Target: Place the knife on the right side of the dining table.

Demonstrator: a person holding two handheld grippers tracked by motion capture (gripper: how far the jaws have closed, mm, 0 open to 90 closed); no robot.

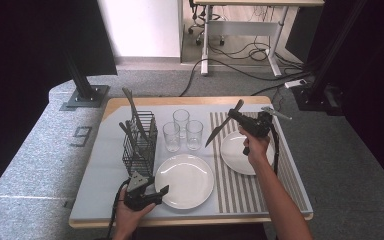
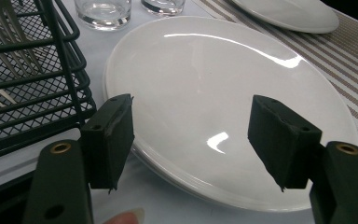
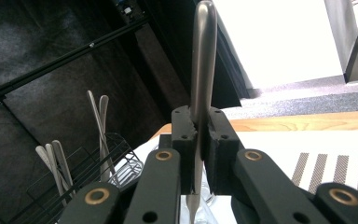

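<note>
Aloft, right hand-held gripper point(image 3: 198, 154) clamping smooth steel knife point(image 3: 202, 60), left hand-held gripper point(image 2: 191, 140) gaping, empty.

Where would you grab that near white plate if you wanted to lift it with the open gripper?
By its near-left rim, coming in low from the person's side. The plate lies flat and wide, so only its thin raised edge fits between the jaws. The left gripper is open and already faces that rim; the wire cutlery basket crowds the left.
</note>
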